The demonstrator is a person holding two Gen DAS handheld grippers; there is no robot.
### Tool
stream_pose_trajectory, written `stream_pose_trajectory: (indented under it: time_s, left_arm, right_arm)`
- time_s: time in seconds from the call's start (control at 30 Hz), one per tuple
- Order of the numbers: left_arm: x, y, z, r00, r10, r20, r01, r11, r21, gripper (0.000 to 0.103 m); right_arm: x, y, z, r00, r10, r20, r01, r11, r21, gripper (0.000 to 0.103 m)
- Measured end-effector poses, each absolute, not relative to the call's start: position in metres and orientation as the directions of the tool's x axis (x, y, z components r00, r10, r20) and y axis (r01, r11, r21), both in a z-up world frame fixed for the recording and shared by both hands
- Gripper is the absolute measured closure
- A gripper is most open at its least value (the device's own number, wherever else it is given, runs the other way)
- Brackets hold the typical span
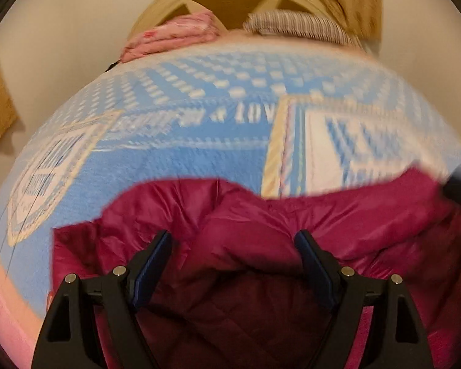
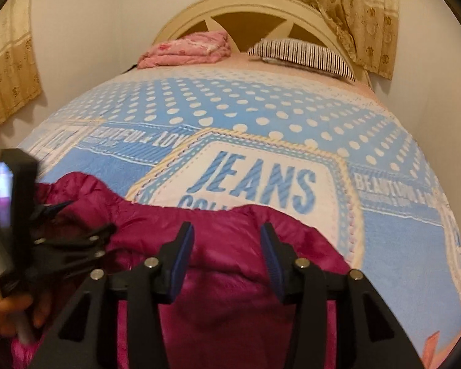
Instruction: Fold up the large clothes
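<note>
In the left wrist view, the left hand-held gripper (image 1: pixel 233 246) hangs just above the magenta padded jacket (image 1: pixel 230 215), its jaws spread wide and holding nothing. The jacket lies crumpled on the near part of the bed, on the blue dotted bedspread (image 1: pixel 199 92). It is directly under and in front of this gripper, and its long axis runs left to right across the view. A raised fold sits between the two fingers. The picture is blurred, so I cannot tell which end is the collar.

In the right wrist view, the right hand-held gripper (image 2: pixel 227 243) is also open, a little narrower, with no cloth between its pads. The jacket (image 2: pixel 230 292) is under it too and stretches to the left, where the left hand-held gripper (image 2: pixel 55 212) is over the left end. Each gripper seems equally near its own side of the jacket. Far behind, a pink folded blanket (image 2: pixel 187 49) and a striped pillow (image 2: pixel 301 55) rest by the headboard (image 2: pixel 246 6).

I judge the next move needs each gripper to pinch one end.
</note>
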State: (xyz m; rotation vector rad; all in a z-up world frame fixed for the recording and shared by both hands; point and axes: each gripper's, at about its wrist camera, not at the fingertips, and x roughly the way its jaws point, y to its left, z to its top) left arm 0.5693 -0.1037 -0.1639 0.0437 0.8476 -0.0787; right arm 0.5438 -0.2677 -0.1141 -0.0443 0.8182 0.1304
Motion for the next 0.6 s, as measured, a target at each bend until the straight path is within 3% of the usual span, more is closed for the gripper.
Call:
stream_pose_trajectory:
  time_s: [0.1,0.3,0.6]
  left_arm:
    - [0.569,-0.107,-0.144,0.674,-0.118,-0.729,0.101,0.993,-0.068,0.021]
    - [0.586,-0.127,-0.187,0.602,-0.071,-0.795,0.106,0.994,-0.009,0.021]
    - [0.580,-0.134,-0.205,0.643,-0.019,-0.766,0.097,0.994,0.056,0.017]
  right_arm:
    - [0.561,-0.263,-0.136,0.652,0.128,-0.747,-0.119,0.991,0.066,0.056]
    - [0.557,-0.263,-0.161,0.641,0.127,-0.757,-0.106,0.991,0.077,0.056]
    - [0.555,-0.268,-0.178,0.636,0.148,-0.757,-0.104,0.989,0.106,0.056]
